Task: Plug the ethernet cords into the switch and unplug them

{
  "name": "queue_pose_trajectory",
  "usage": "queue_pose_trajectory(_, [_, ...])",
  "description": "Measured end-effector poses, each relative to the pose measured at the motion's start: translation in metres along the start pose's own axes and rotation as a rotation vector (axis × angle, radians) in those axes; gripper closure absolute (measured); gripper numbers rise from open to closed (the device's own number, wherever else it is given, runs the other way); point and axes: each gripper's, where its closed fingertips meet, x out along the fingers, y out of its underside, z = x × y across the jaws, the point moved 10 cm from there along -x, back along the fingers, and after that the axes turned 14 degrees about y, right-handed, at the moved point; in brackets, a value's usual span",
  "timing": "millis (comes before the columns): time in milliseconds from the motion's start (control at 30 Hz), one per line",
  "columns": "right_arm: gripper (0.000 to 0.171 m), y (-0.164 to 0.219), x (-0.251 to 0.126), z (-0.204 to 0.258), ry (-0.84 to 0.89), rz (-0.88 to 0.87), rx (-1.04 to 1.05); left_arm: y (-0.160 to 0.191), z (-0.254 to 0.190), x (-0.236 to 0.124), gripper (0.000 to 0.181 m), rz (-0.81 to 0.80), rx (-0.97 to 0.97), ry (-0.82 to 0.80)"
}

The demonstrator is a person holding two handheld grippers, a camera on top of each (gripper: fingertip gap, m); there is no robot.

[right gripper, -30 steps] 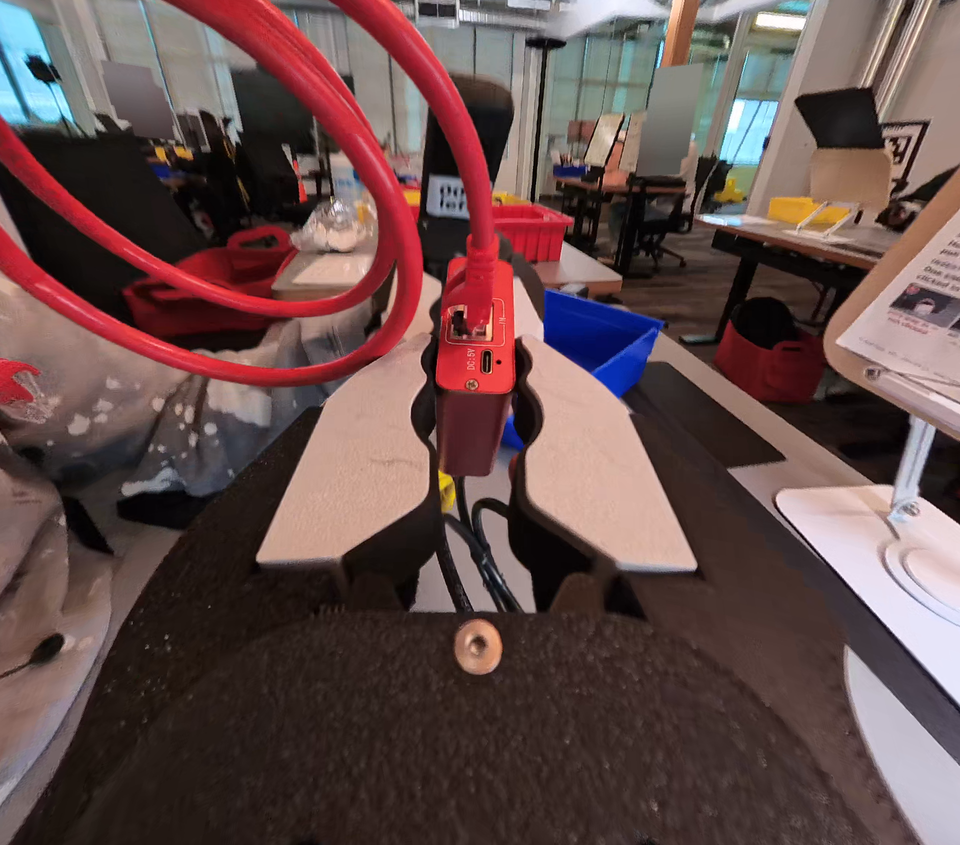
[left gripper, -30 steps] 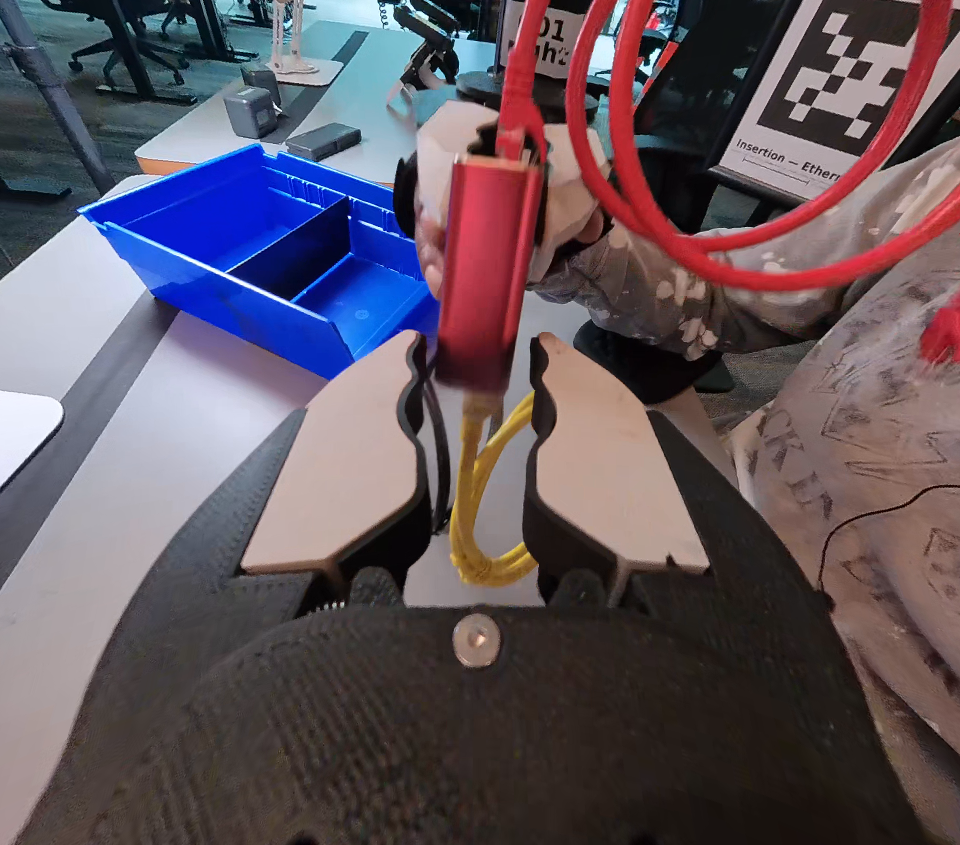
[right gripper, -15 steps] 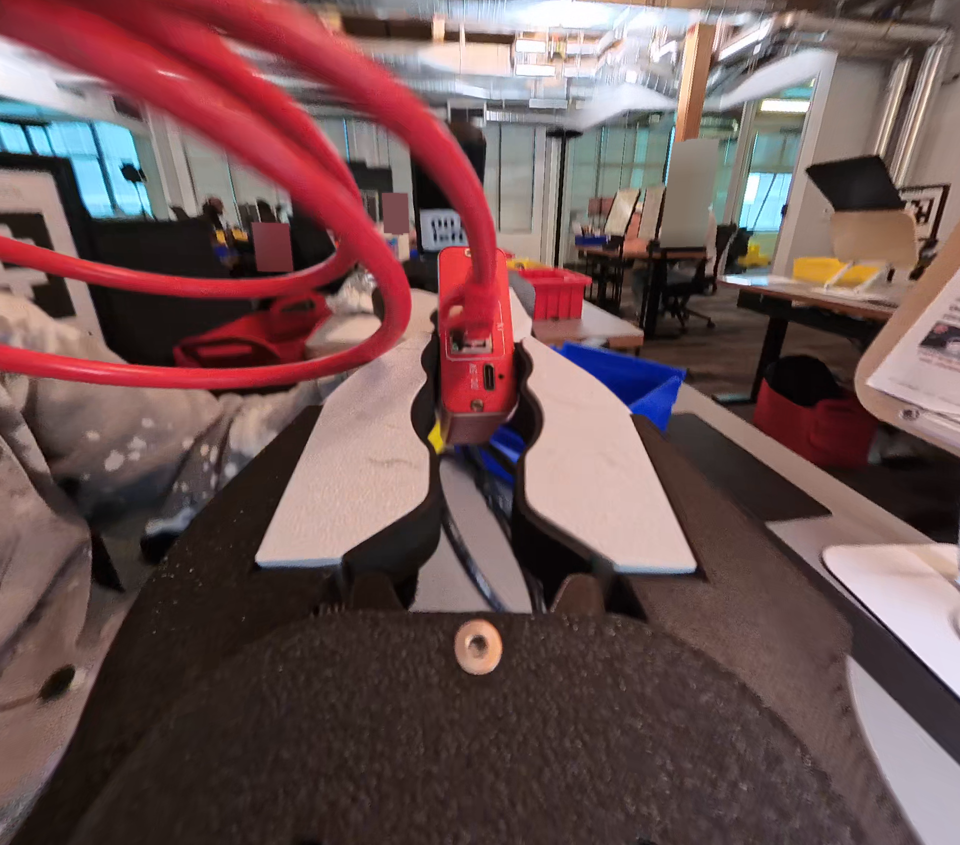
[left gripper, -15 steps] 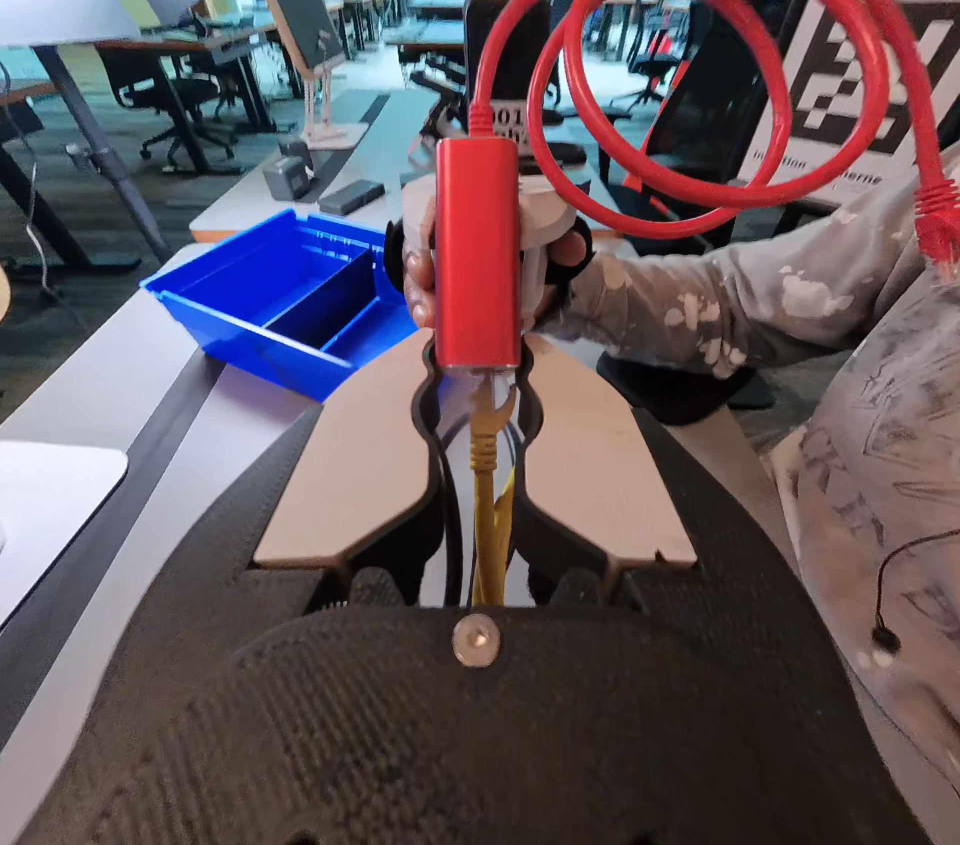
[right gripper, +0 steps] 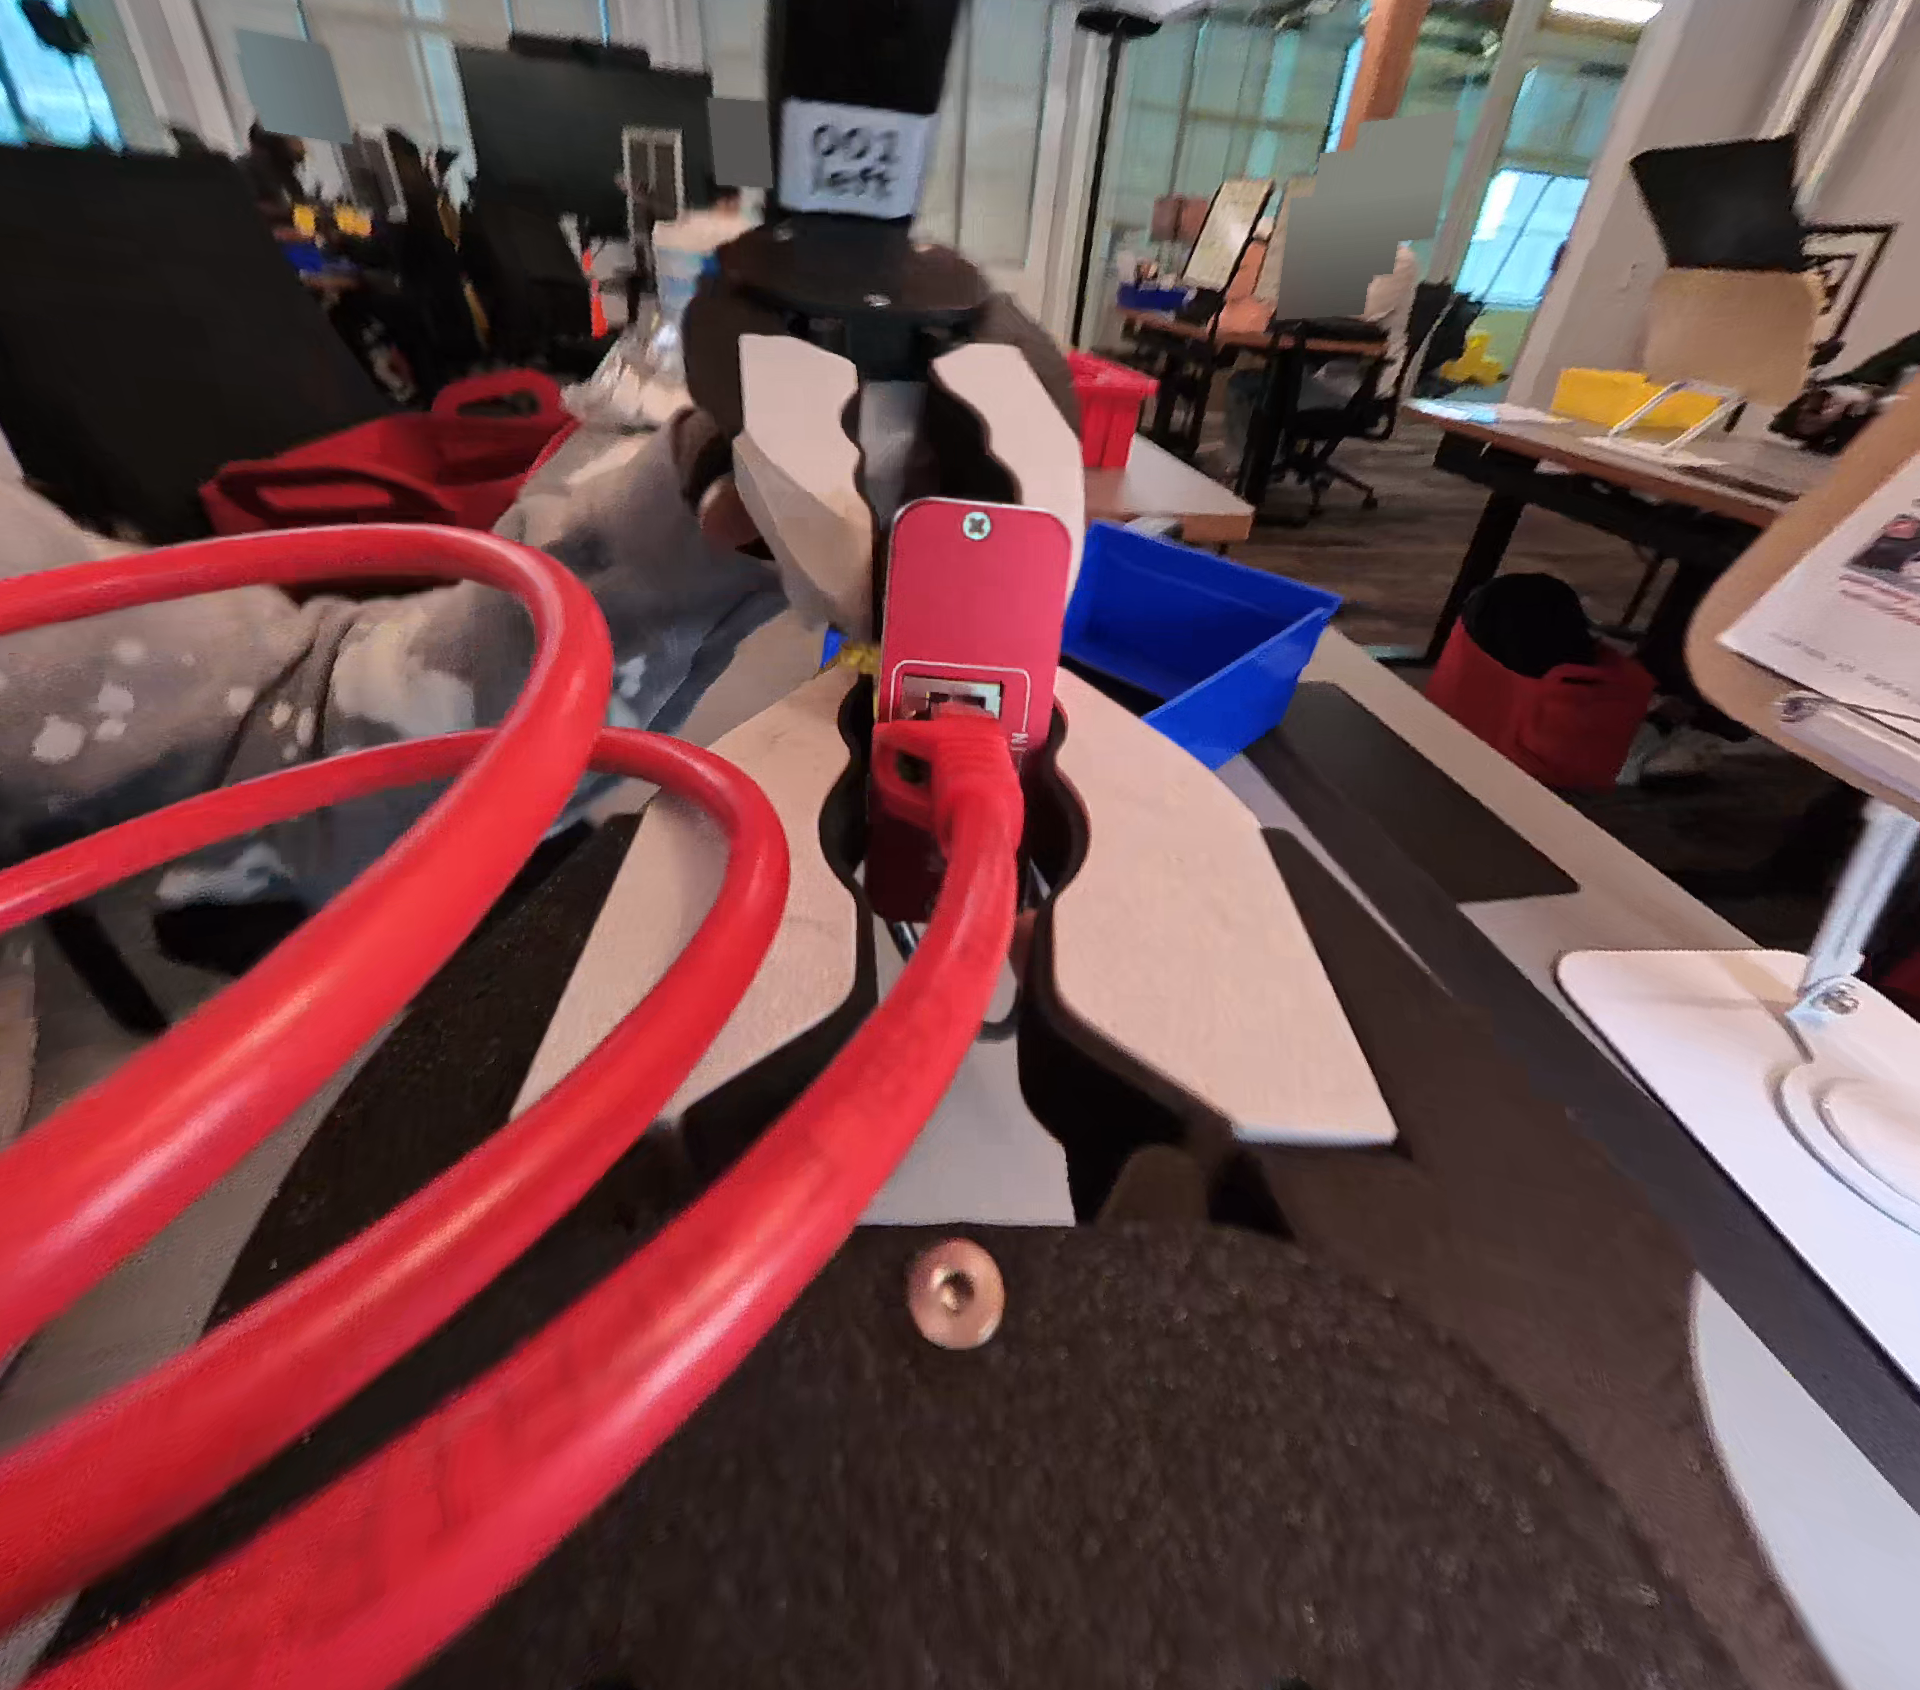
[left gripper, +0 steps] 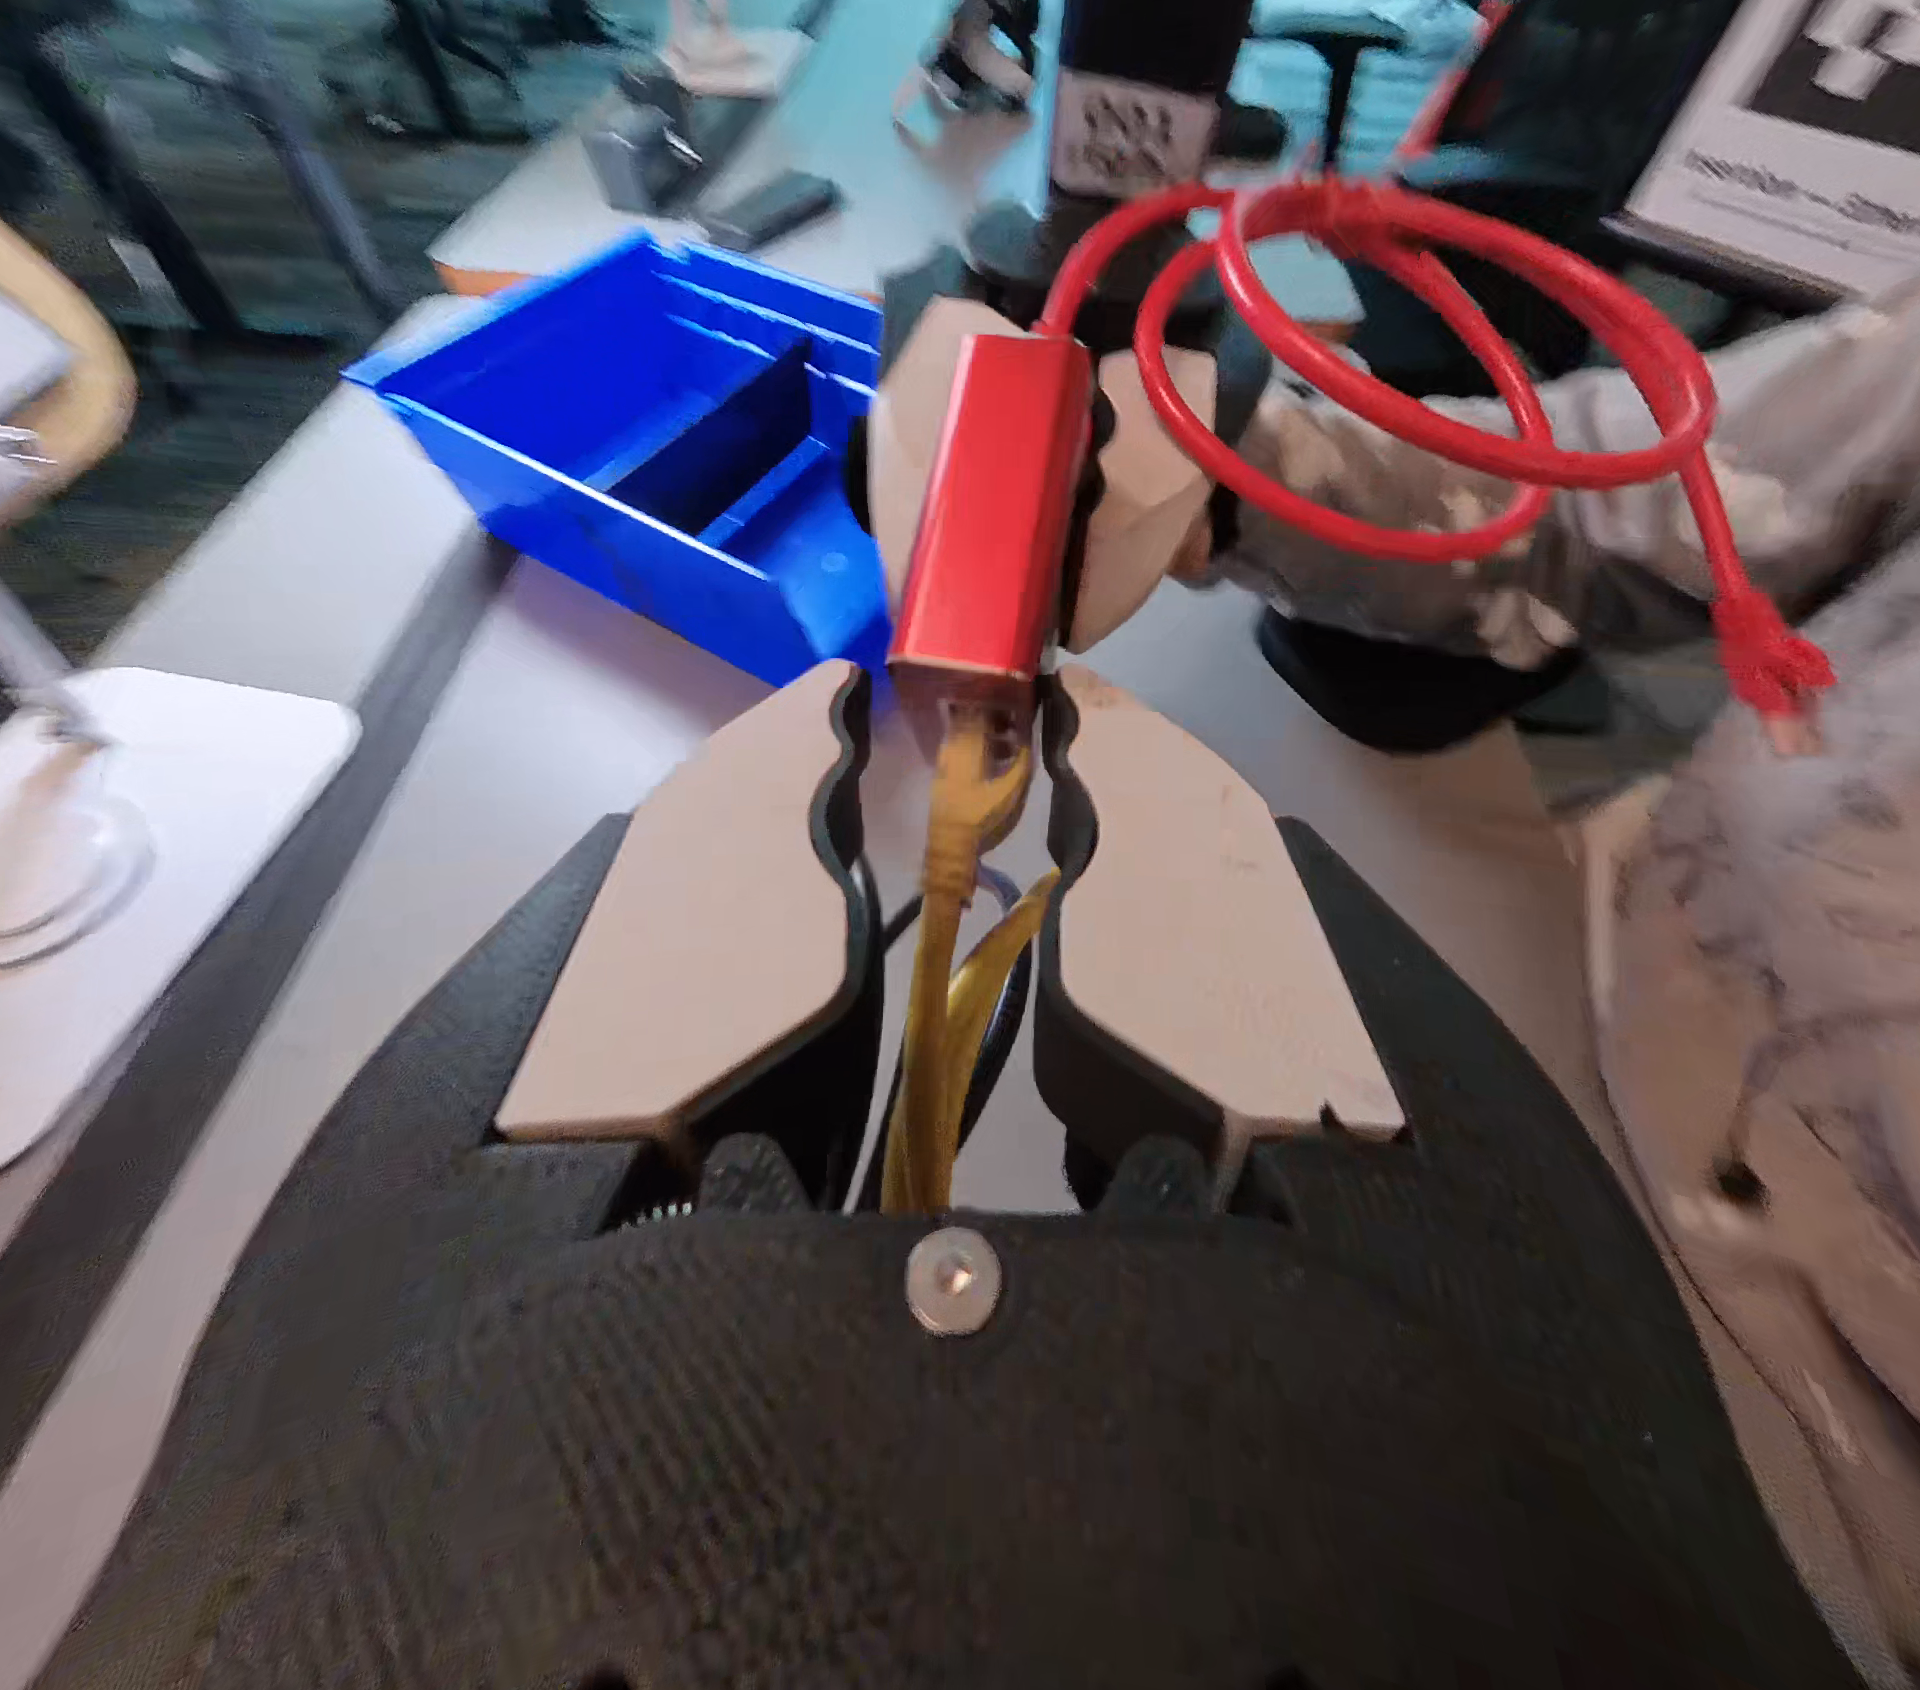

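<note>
A red switch (left gripper: 987, 497) is held in the air between both grippers. My left gripper (left gripper: 951, 684) is shut on its near end, where the yellow cord (left gripper: 951, 861) is plugged in and runs back between the fingers. My right gripper (right gripper: 954, 695) is shut on the other end (right gripper: 971, 591), where the red cord's plug (right gripper: 935, 799) sits in the port. The red cord (left gripper: 1455, 414) hangs in loops to the right, its free plug (left gripper: 1766, 664) dangling. The right gripper's fingers (left gripper: 1143, 477) show beyond the switch. The left gripper's fingers (right gripper: 800, 487) show behind it.
A blue divided bin (left gripper: 623, 435) stands on the grey table (left gripper: 582, 736), just left of the switch; it also shows in the right wrist view (right gripper: 1195, 632). A white stand base (left gripper: 177, 767) sits at the table's left. A person's sleeve (left gripper: 1455, 560) is at right.
Both grippers have swung together with the switch, tipping it from upright toward level. The red cord loops have dropped lower and to the side. Both grips are unchanged.
</note>
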Motion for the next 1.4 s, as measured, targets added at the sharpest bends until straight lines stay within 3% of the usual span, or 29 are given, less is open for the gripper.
queue_pose_trajectory(100, [0.144, 0.000, -0.012, -0.018, 0.053, -0.149, 0.123, -0.017, -0.010, -0.016, 0.145, -0.129, 0.066, -0.149])
queue_pose_trajectory(267, [0.143, -0.005, -0.028, -0.032, 0.108, -0.345, 0.218, -0.044, -0.046, -0.016, 0.146, -0.245, 0.231, -0.258])
queue_pose_trajectory(367, [0.144, -0.007, -0.035, -0.037, 0.200, -0.398, 0.220, -0.048, -0.063, 0.003, 0.152, -0.171, 0.261, -0.129])
queue_pose_trajectory(433, [0.144, -0.009, -0.039, -0.038, 0.234, -0.443, 0.239, -0.042, -0.062, 0.025, 0.146, -0.109, 0.174, -0.002])
queue_pose_trajectory(533, [0.144, -0.016, -0.045, -0.037, 0.253, -0.541, 0.270, -0.030, -0.053, 0.074, 0.142, -0.146, 0.027, 0.251])
queue_pose_trajectory(700, [0.144, -0.030, -0.048, -0.025, 0.196, -0.574, 0.233, -0.002, -0.020, 0.126, 0.137, -0.321, -0.106, 0.235])
queue_pose_trajectory(933, [0.145, -0.033, -0.043, -0.017, 0.274, -0.481, 0.021, 0.002, -0.001, 0.101, 0.145, -0.456, -0.229, 0.231])
queue_pose_trajectory(1033, [0.145, -0.034, -0.045, -0.017, 0.271, -0.474, 0.007, 0.001, 0.002, 0.091, 0.151, -0.384, -0.232, 0.166])
queue_pose_trajectory(1133, [0.145, -0.036, -0.050, -0.021, 0.251, -0.491, 0.032, -0.003, 0.001, 0.075, 0.146, -0.257, -0.215, 0.141])
queue_pose_trajectory(1233, [0.145, -0.036, -0.050, -0.022, 0.222, -0.481, 0.037, -0.010, -0.001, 0.049, 0.147, -0.159, -0.067, -0.070])
queue_pose_trajectory(1300, [0.145, -0.035, -0.047, -0.019, 0.189, -0.470, 0.034, -0.012, -0.004, 0.037, 0.139, -0.126, 0.015, -0.170])
queue_pose_trajectory(1400, [0.145, -0.030, -0.034, -0.009, 0.083, -0.430, 0.034, -0.013, -0.008, 0.037, 0.126, -0.119, 0.079, -0.146])
